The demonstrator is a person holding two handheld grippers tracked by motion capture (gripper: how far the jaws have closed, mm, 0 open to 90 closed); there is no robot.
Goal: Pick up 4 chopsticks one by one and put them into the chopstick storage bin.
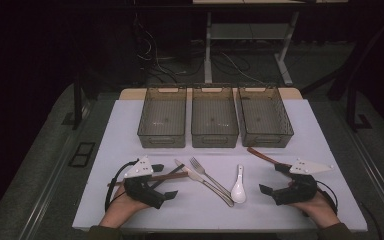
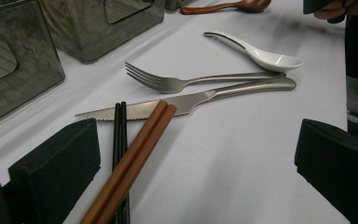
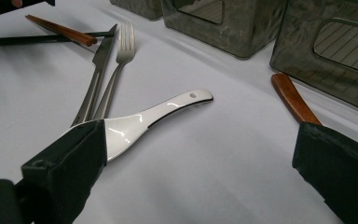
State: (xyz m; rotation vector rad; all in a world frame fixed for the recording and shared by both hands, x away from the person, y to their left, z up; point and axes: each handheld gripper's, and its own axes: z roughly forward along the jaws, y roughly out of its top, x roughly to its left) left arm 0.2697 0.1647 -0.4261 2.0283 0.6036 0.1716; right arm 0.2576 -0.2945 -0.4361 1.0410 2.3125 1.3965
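1. Your left gripper [image 1: 155, 187] rests low on the white tabletop [image 1: 130, 125] with its jaws wide open and nothing between them. The brown chopsticks [image 2: 135, 154] and the black chopsticks [image 2: 120, 130] lie just beside its left jaw, running forward across the knife blade.
2. Your right gripper [image 1: 275, 182] also sits on the tabletop, jaws spread wide and holding nothing. The white spoon [image 3: 154, 114] lies just behind its left jaw, bowl towards you, handle pointing away. The wooden spoon [image 3: 291, 98] runs up to its right jaw.
3. Between your two grippers lie the knife [image 1: 200, 180] and the fork [image 1: 207, 175], side by side with handles touching and the spoon's bowl at their ends. These sit close together, so the knife blade is partly covered by the chopstick tips.
4. Three bins [image 1: 214, 117] stand in a row at the far edge, well apart from the cutlery, with nothing between them and the pieces.
5. The bins are smoky, see-through plastic with ribbed floors and cut-out handles. The knife and fork are brushed metal, and the knife has a serrated edge. The white spoon is glossy, like glazed ceramic, with a small hole in its handle. The brown chopsticks are smooth and squared, and the black pair is thinner. Your jaws are matt black blocks.
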